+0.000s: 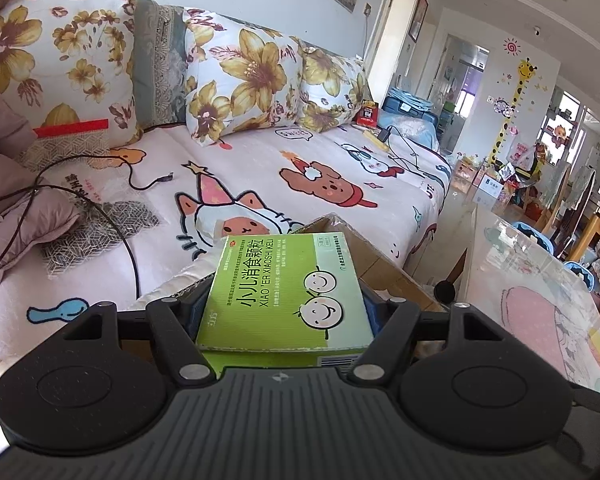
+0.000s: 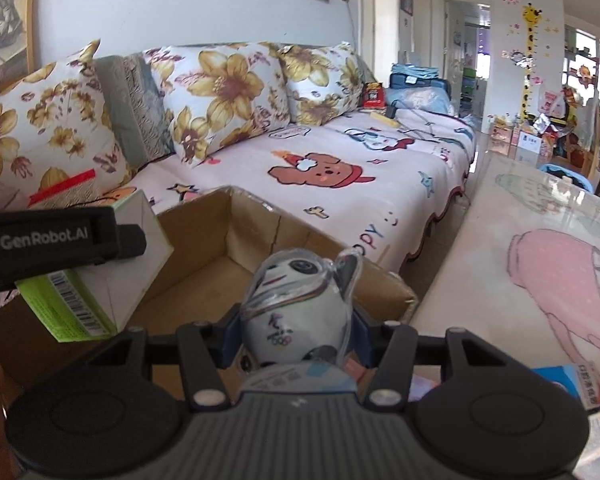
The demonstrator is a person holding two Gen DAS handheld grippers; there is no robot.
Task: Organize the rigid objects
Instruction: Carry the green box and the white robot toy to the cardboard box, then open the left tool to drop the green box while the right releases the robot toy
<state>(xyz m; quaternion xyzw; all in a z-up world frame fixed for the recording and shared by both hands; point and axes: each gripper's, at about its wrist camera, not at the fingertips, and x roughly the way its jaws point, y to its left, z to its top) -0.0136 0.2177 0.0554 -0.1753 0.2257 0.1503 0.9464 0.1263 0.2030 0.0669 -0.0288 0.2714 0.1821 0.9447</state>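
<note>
My left gripper (image 1: pixel 286 312) is shut on a green medicine box (image 1: pixel 288 292) with two smiley faces, held above an open cardboard box (image 1: pixel 384 264). In the right wrist view the same green box (image 2: pixel 96 280) hangs at the left over the cardboard box (image 2: pixel 204 280), with the left gripper (image 2: pixel 60 240) clamped on it. My right gripper (image 2: pixel 296 336) is shut on a white panda mascot figure (image 2: pixel 296 304) in a clear shell, held over the carton's near right part.
A sofa with a pink cartoon blanket (image 2: pixel 340 168) and floral pillows (image 2: pixel 220 92) lies behind the carton. A glass-topped table (image 2: pixel 540 248) stands at the right, with a blue packet (image 2: pixel 576 388) near its front. Black cables (image 1: pixel 60 200) lie on the sofa.
</note>
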